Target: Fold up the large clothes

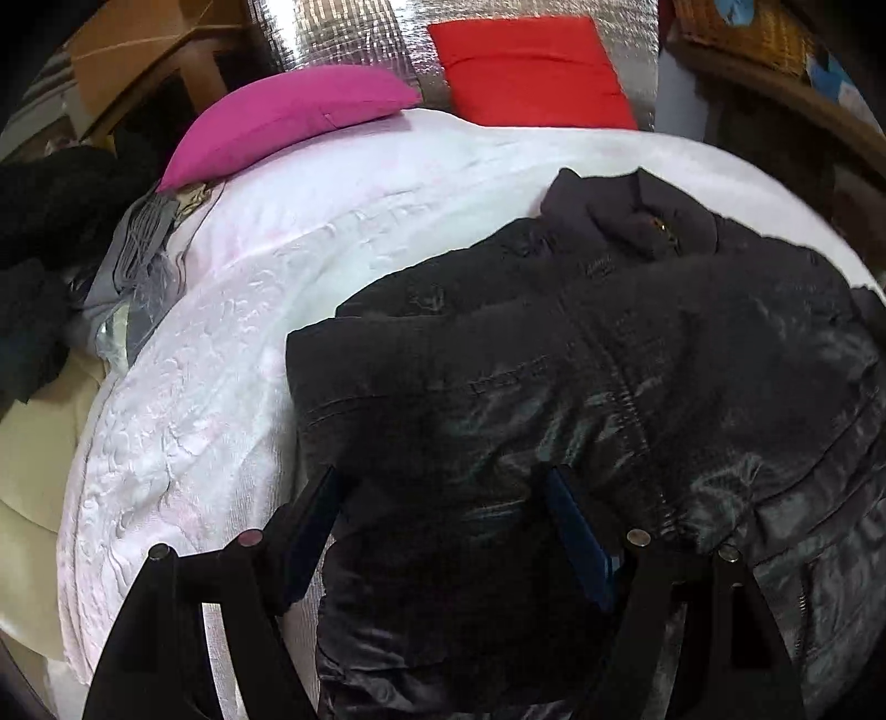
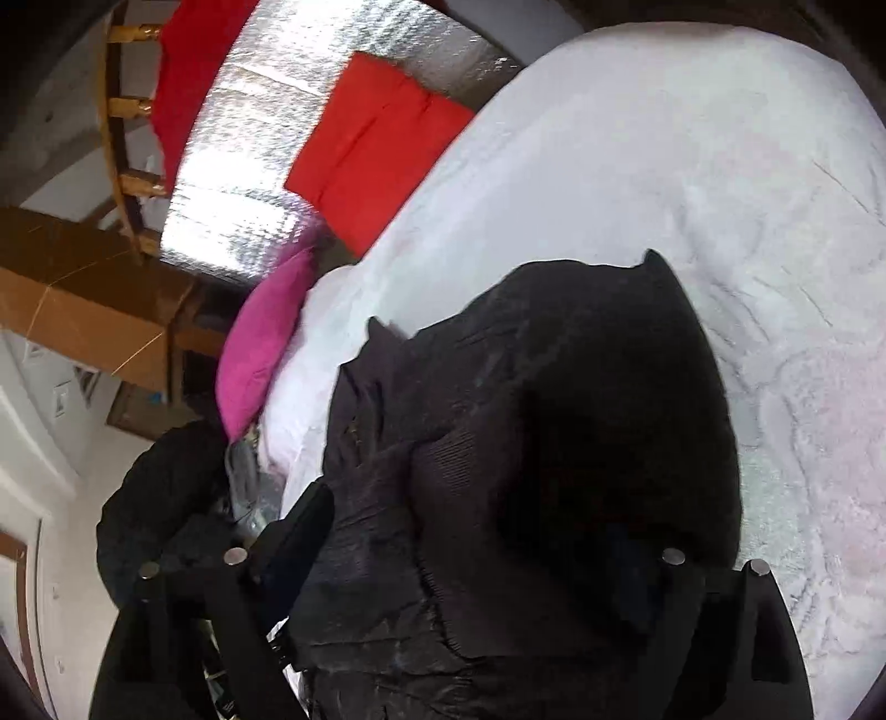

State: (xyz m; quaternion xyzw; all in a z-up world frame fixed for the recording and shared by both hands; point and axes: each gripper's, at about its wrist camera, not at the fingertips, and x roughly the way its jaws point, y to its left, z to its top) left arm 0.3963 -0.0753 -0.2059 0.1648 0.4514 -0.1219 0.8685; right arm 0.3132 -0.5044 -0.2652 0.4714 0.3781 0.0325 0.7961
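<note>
A black shiny padded jacket (image 1: 581,376) lies spread on a white quilted bed cover (image 1: 232,343), its ribbed collar (image 1: 626,216) at the far end. My left gripper (image 1: 443,498) is open, its fingers standing over the jacket's near left part with nothing between them. In the right wrist view the jacket's ribbed collar end (image 2: 554,443) fills the space between the fingers of my right gripper (image 2: 476,515), which stand wide apart. The right finger is hidden by the dark cloth.
A pink cushion (image 1: 288,116) and a red cushion (image 1: 531,72) lie at the bed's far end against a silver foil panel (image 1: 343,33). Dark clothes (image 1: 44,243) and grey items pile at the left. A wooden table (image 2: 83,310) stands beyond the bed.
</note>
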